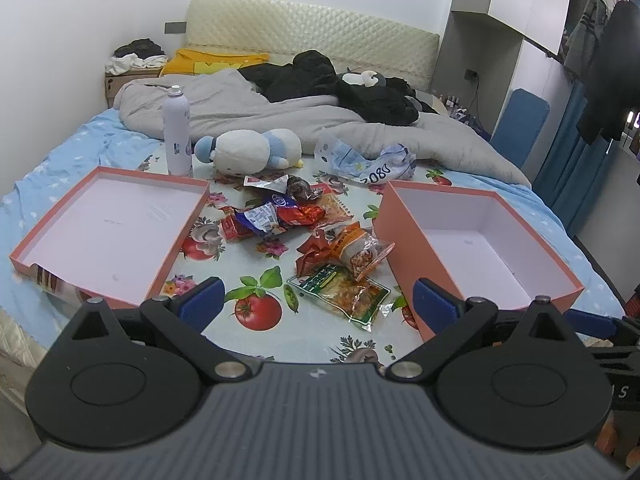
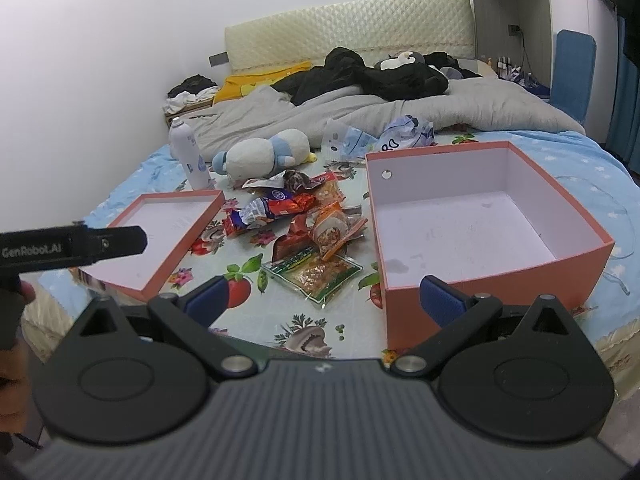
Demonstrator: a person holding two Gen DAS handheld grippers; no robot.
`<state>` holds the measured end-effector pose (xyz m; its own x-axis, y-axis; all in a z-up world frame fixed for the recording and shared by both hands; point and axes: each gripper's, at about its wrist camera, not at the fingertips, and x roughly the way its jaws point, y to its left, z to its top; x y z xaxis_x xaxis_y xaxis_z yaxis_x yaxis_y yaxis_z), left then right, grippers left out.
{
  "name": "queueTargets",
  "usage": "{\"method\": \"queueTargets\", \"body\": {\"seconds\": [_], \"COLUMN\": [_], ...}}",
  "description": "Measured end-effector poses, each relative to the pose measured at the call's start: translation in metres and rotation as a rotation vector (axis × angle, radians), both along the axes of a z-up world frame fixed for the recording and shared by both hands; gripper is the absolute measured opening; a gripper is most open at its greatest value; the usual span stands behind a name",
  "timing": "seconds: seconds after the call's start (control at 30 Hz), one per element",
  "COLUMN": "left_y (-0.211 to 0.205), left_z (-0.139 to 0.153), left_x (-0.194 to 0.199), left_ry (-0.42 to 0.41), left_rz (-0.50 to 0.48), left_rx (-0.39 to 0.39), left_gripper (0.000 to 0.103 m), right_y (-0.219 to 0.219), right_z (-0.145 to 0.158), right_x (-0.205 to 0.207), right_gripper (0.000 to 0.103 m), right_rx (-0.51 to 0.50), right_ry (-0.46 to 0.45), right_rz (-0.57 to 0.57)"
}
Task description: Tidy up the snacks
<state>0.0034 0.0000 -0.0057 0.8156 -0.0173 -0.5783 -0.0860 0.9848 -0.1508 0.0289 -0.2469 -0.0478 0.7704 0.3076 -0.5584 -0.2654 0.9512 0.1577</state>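
Observation:
A pile of snack packets (image 1: 304, 216) (image 2: 296, 216) lies on a fruit-print cloth between two pink boxes. The nearest is a green-edged clear packet (image 1: 340, 292) (image 2: 316, 276). A shallow pink lid (image 1: 108, 236) (image 2: 160, 236) sits on the left. A deeper pink box (image 1: 480, 240) (image 2: 480, 224) sits on the right, with nothing in it. My left gripper (image 1: 316, 300) is open and empty, held short of the green packet. My right gripper (image 2: 324, 296) is open and empty, its right finger by the deep box's front wall.
A white spray can (image 1: 176, 136) (image 2: 188, 152) and a white-and-blue plush toy (image 1: 252, 150) (image 2: 264, 152) lie behind the snacks. A crumpled plastic bag (image 1: 368, 164) (image 2: 380, 136), a grey duvet and dark clothes lie farther back. The left gripper's body (image 2: 72, 248) shows at the right wrist view's left edge.

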Motion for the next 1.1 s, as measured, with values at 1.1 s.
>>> {"method": "queueTargets", "body": {"seconds": [1.1], "left_y": [0.0017], "left_z": [-0.0069], "left_x": [0.0029], "left_ry": [-0.003], "left_rz": [-0.017], "left_rx": [-0.013], "left_gripper": [0.102], "right_y": [0.0008], "right_z": [-0.0098], "right_x": [0.0020], "right_gripper": [0.103], "right_rx": [-0.001], "right_ry": [0.014], "right_rz": [-0.007]}}
